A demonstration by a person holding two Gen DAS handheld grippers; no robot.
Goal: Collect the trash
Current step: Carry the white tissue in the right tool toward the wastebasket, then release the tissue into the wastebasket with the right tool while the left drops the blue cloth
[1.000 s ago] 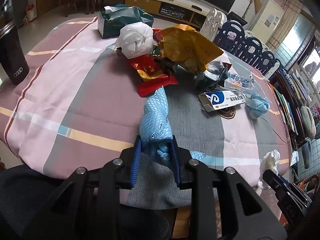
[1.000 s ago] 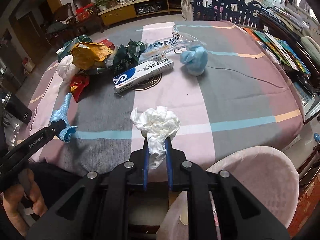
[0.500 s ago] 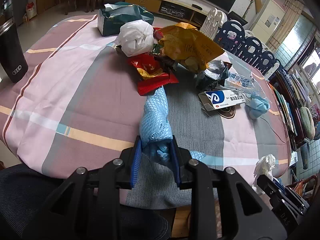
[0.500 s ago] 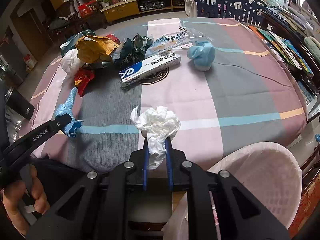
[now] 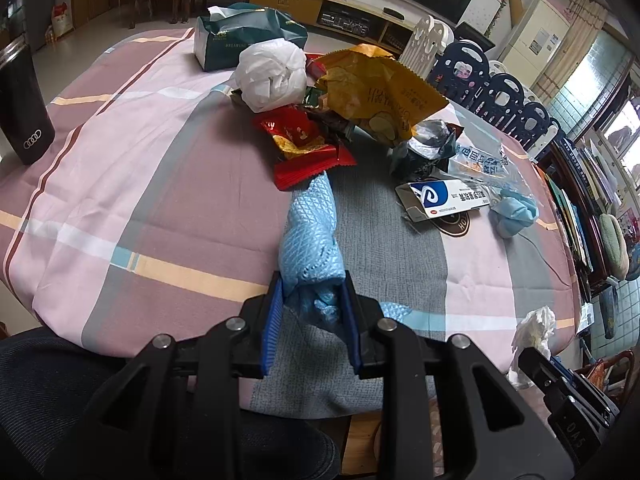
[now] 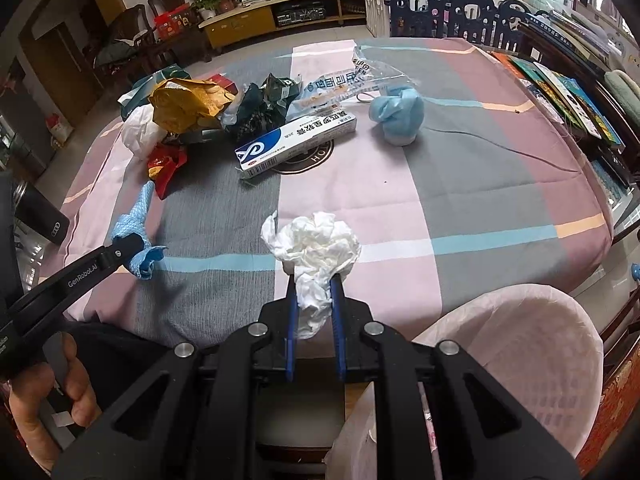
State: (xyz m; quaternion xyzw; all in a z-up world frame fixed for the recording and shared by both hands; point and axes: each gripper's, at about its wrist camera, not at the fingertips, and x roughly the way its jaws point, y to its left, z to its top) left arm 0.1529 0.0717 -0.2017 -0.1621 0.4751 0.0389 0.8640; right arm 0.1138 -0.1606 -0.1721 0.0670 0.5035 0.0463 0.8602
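The left hand-held gripper [image 5: 312, 292] clamps a rolled blue cloth [image 5: 310, 236] (textured). The right hand-held gripper [image 6: 314, 300] pinches a crumpled white tissue [image 6: 314, 246] near a pink-lined bin [image 6: 512, 356].

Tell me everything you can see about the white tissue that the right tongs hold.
The white tissue is a crumpled wad of thin, creased paper, off-white, with a loose corner sticking up on its left. The right tongs are shut on its lower part; the bulk puffs out above the blue pads. It is near the table's front edge, over the striped cloth, with the lined basket to its lower right.
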